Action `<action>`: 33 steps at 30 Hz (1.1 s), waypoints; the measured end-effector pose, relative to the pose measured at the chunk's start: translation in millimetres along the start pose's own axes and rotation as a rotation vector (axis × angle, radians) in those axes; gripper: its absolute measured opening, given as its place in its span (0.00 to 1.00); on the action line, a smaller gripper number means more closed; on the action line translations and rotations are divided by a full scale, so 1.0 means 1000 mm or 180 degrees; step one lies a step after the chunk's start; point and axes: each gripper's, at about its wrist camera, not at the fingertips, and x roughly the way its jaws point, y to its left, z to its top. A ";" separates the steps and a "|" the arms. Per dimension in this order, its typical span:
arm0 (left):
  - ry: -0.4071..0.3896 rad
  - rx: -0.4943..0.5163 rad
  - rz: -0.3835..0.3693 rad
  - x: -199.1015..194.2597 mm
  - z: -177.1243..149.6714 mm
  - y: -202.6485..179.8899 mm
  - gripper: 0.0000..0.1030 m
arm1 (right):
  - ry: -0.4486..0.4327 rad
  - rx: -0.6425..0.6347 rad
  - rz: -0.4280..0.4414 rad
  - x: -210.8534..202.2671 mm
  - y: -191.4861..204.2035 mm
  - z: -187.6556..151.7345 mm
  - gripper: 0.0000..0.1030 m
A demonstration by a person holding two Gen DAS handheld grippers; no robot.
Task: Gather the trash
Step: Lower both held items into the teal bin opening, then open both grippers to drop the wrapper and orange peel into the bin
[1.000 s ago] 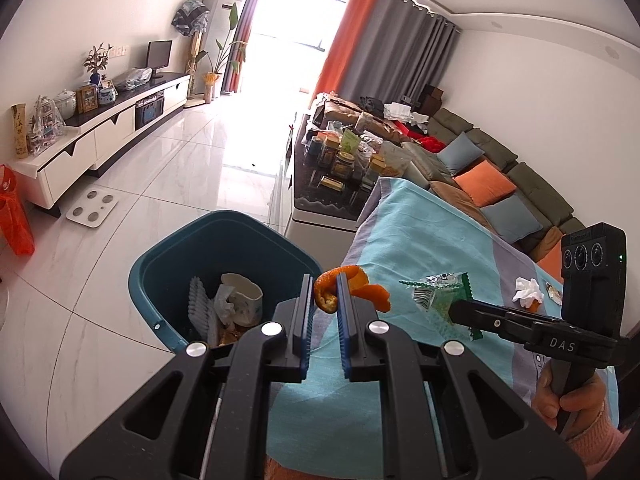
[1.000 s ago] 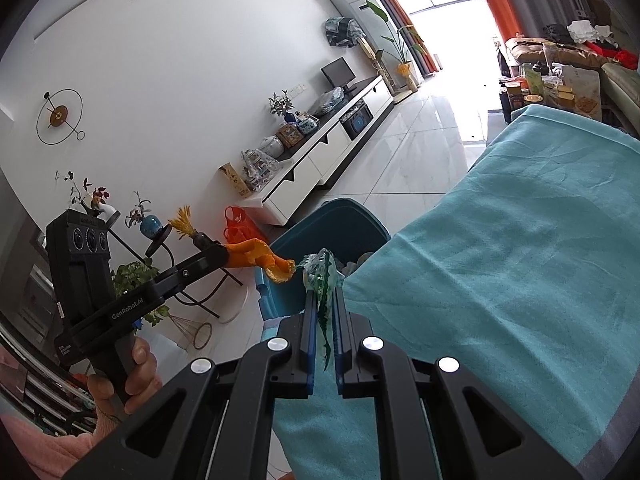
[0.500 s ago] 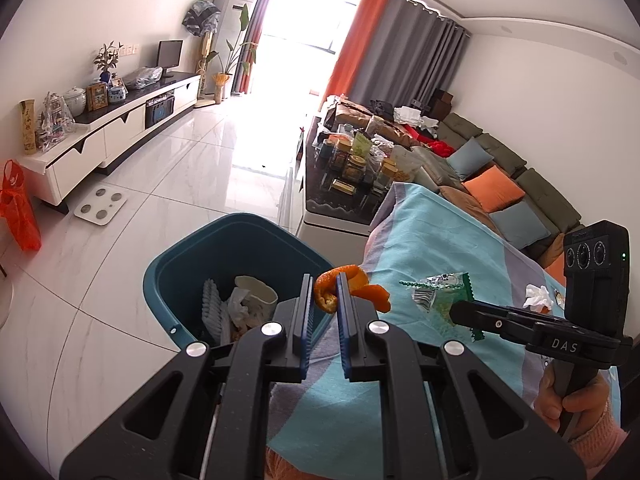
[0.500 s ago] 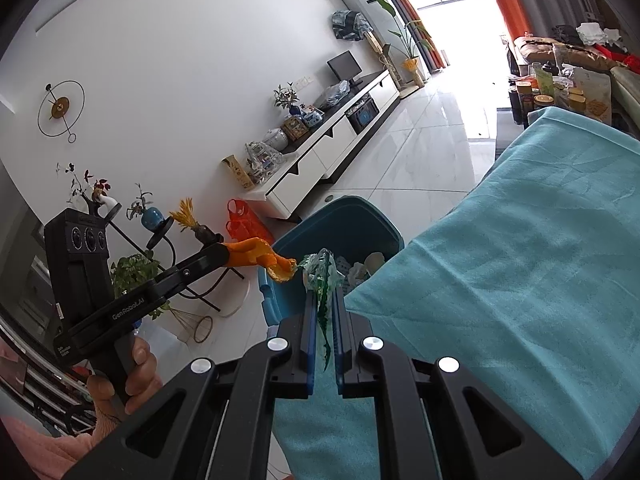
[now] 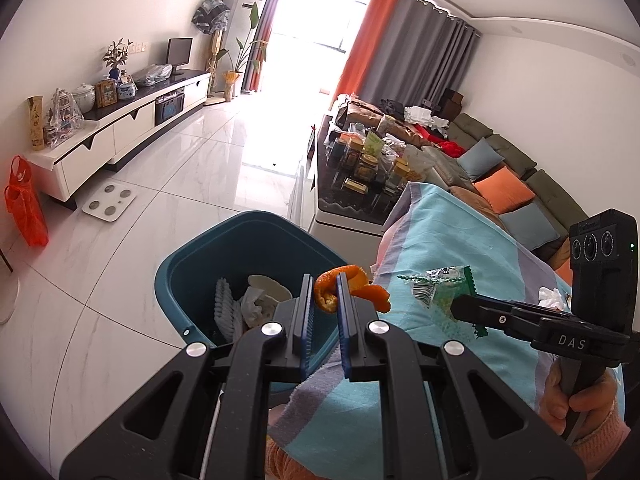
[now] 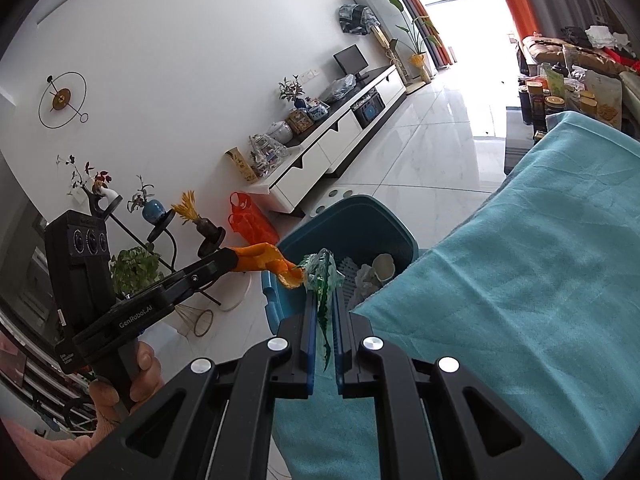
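My left gripper point(image 5: 323, 286) is shut on a curled orange peel point(image 5: 352, 286) and holds it over the near rim of the teal trash bin point(image 5: 208, 248). My right gripper point(image 6: 323, 298) is shut on a green crumpled wrapper point(image 6: 322, 276), beside the bin point(image 6: 360, 216) at the table's edge. The right gripper with its wrapper point(image 5: 444, 288) shows in the left wrist view, and the left gripper with the peel point(image 6: 266, 260) shows in the right wrist view. The bin holds a brush, crumpled paper and a white cup. A white tissue point(image 5: 551, 297) lies on the teal tablecloth point(image 5: 460, 240).
A dark coffee table point(image 5: 360, 200) with jars stands beyond the cloth-covered table. A sofa with cushions point(image 5: 504, 190) runs along the right wall. A white TV cabinet point(image 5: 120, 128), an orange bag point(image 5: 24, 204) and a floor scale point(image 5: 109, 204) are at the left.
Both grippers have moved toward the bin, still holding the peel and the wrapper. The bin now sits closer and more central in both views.
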 end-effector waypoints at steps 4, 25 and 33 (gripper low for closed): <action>0.0005 -0.0027 0.0028 0.003 0.000 0.002 0.11 | 0.0027 -0.0023 0.0007 0.005 0.001 0.002 0.06; 0.0077 -0.0123 0.0213 0.026 -0.001 0.022 0.11 | 0.0189 -0.0005 -0.0035 0.043 0.003 0.014 0.06; 0.0137 -0.0145 0.0268 0.042 -0.001 0.025 0.11 | 0.0247 0.0010 -0.0050 0.058 0.003 0.021 0.06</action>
